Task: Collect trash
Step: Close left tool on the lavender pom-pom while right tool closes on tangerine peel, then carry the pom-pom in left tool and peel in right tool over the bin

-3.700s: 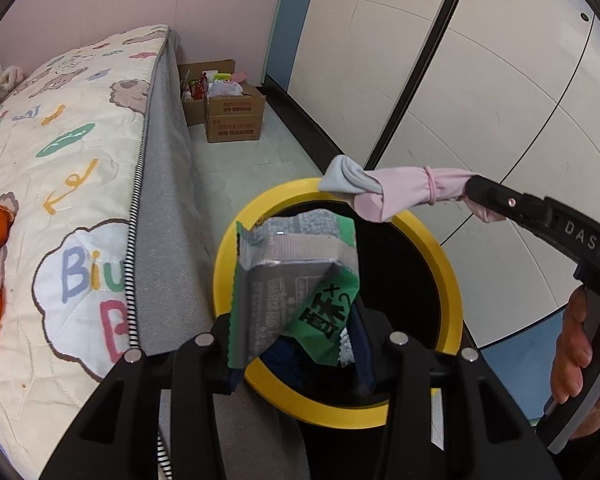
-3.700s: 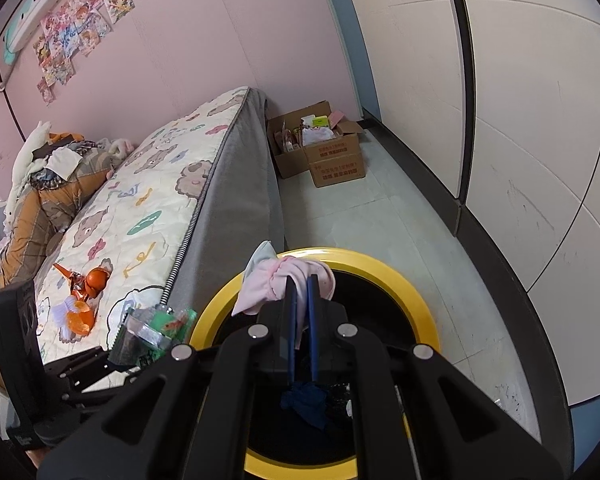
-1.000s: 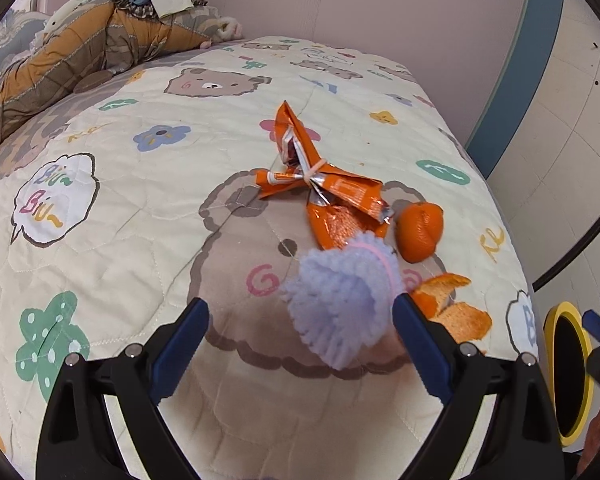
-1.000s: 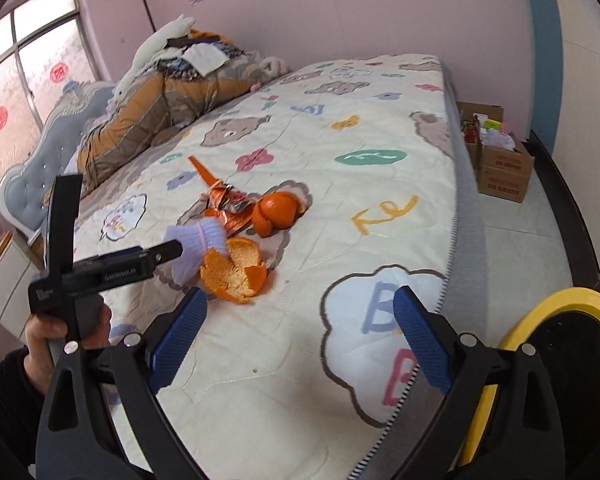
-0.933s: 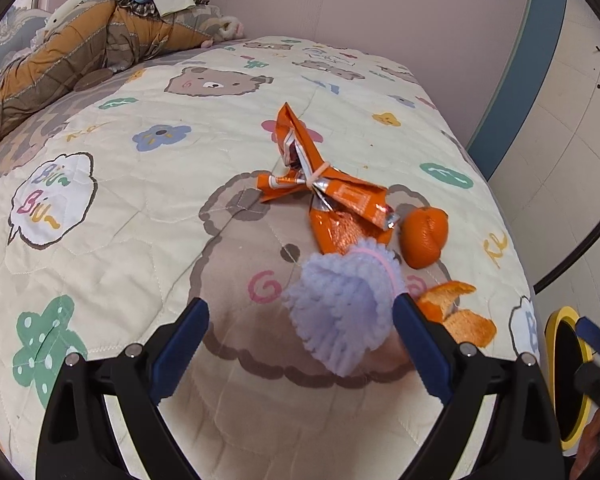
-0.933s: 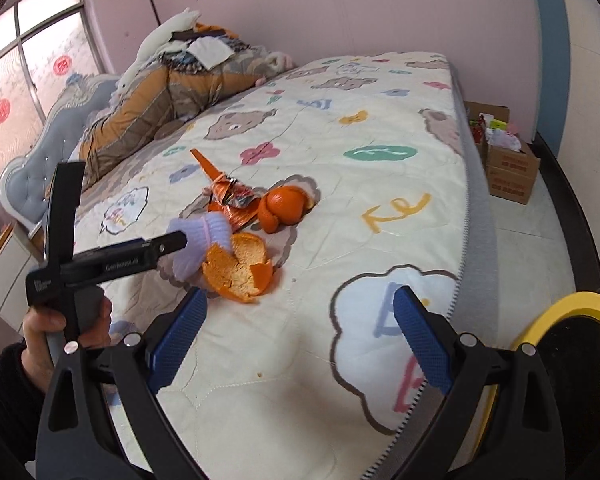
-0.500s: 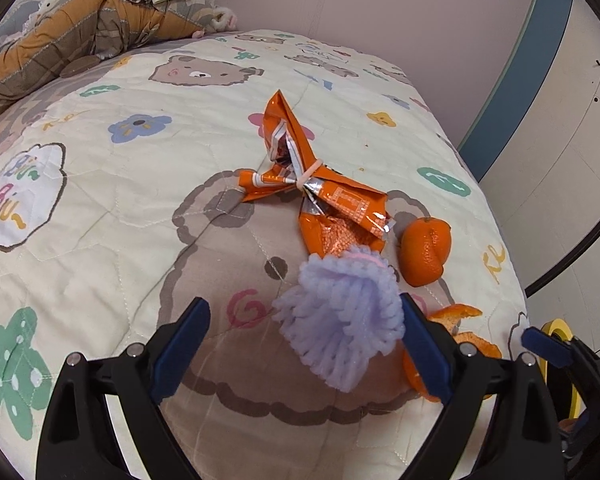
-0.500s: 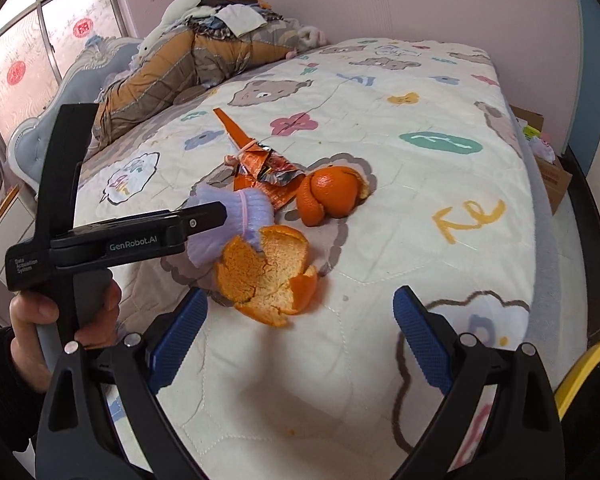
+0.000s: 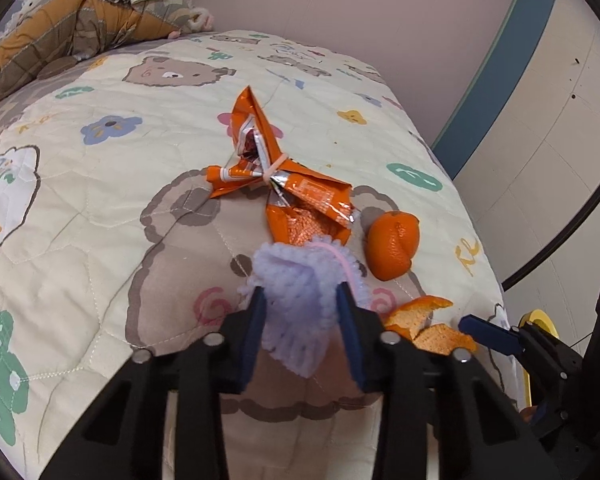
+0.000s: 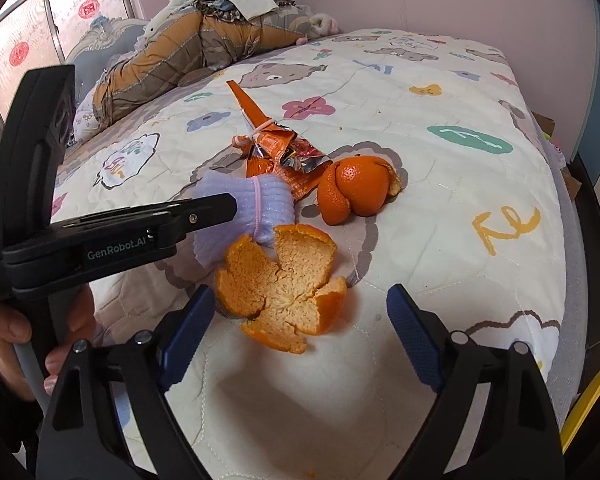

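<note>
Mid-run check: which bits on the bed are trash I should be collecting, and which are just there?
Trash to collect:
- purple foam fruit net, gripped by the left gripper
- flat orange peel, in front of the open right gripper
- curled orange peel
- orange snack wrapper

Just lying about:
- folded quilt at the bed's head
- bear-print bedspread
- yellow bin, the drop point

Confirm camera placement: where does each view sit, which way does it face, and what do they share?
Left wrist: on the left gripper, facing along the bed; its fingers pinch the purple foam net.
Right wrist: on the right gripper, open over the orange peel; the person's left hand shows.
Shared: net, peel, orange snack wrapper.
</note>
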A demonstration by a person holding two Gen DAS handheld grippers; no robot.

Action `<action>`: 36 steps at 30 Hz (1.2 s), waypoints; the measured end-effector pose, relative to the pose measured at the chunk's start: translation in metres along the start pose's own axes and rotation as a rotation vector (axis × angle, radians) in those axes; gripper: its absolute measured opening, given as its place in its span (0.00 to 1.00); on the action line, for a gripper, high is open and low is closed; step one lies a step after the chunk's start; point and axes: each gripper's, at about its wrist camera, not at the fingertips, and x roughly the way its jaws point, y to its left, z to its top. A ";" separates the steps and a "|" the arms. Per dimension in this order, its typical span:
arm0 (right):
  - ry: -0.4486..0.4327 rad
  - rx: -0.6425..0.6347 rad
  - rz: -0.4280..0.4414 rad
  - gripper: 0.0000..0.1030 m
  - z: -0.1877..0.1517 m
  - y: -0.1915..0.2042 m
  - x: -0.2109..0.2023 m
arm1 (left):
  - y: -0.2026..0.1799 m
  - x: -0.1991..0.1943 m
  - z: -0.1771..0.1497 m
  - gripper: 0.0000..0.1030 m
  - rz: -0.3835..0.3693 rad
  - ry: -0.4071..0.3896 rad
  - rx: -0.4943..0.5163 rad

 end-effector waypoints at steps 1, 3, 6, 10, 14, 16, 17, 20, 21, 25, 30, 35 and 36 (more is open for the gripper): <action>0.002 -0.001 -0.001 0.75 0.000 0.000 0.002 | -0.001 0.000 0.000 0.28 0.001 -0.003 0.006; 0.007 -0.001 0.002 0.72 0.000 0.001 0.004 | 0.000 0.001 0.000 0.25 -0.005 -0.003 0.003; 0.012 0.001 0.007 0.63 0.000 0.001 0.007 | 0.003 0.001 0.000 0.23 -0.016 -0.003 -0.004; 0.012 0.000 0.005 0.46 -0.001 0.002 0.007 | 0.005 0.001 0.000 0.22 -0.022 -0.004 -0.010; 0.017 0.004 -0.003 0.34 -0.002 0.001 0.007 | 0.004 -0.001 0.000 0.21 -0.019 -0.005 -0.007; 0.017 0.006 -0.016 0.22 -0.002 -0.001 0.008 | 0.004 -0.001 0.000 0.21 -0.017 -0.005 -0.005; 0.013 0.010 -0.027 0.19 -0.001 -0.002 0.007 | 0.004 -0.001 0.000 0.21 -0.017 -0.005 -0.006; 0.017 0.017 -0.038 0.08 -0.002 -0.004 0.008 | 0.002 -0.003 -0.001 0.20 -0.016 -0.008 -0.005; 0.019 0.022 -0.040 0.06 -0.002 -0.006 0.008 | 0.002 -0.004 -0.001 0.20 -0.016 -0.009 -0.006; 0.009 0.023 -0.039 0.04 -0.004 -0.005 0.002 | 0.001 -0.010 -0.002 0.19 -0.014 -0.015 -0.009; -0.010 0.026 -0.038 0.04 -0.006 -0.006 -0.010 | 0.003 -0.022 -0.003 0.19 -0.014 -0.026 -0.025; -0.021 0.034 -0.039 0.04 -0.009 -0.008 -0.026 | 0.005 -0.041 -0.005 0.18 -0.009 -0.044 -0.022; -0.024 0.038 -0.040 0.04 -0.010 -0.009 -0.030 | 0.005 -0.046 -0.007 0.18 -0.006 -0.046 -0.018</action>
